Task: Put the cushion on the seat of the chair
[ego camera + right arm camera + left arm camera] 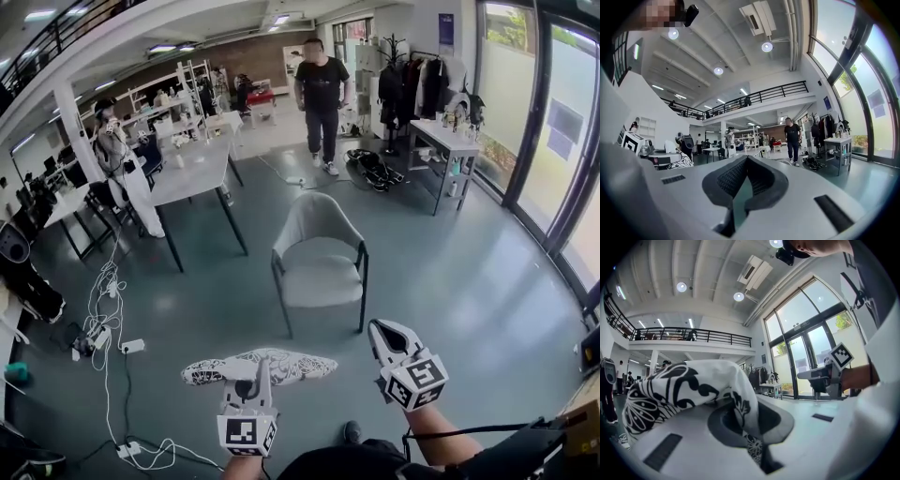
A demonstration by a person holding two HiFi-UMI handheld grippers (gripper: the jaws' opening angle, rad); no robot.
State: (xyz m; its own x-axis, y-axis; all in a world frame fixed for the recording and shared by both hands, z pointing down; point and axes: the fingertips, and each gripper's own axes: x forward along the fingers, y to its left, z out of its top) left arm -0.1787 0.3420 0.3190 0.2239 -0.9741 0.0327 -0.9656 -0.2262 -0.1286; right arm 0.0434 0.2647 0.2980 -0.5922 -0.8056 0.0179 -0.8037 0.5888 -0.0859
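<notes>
A black-and-white patterned cushion point(286, 366) hangs low over the floor in the head view, short of the chair. My left gripper point(262, 362) is shut on its near edge. In the left gripper view the cushion point(684, 390) drapes over the jaws and the fabric is pinched between them. The grey chair point(319, 267) stands in front of me with its seat bare. My right gripper point(381, 326) is to the right of the cushion, shut with nothing in it. Its tips meet in the right gripper view point(747, 160).
A person point(322, 94) stands beyond the chair, and another point(117, 155) stands by the long table point(192, 169) at the left. Cables and power strips point(103, 323) lie on the floor at the left. A side table point(450, 141) and bags point(375, 169) are at the back right.
</notes>
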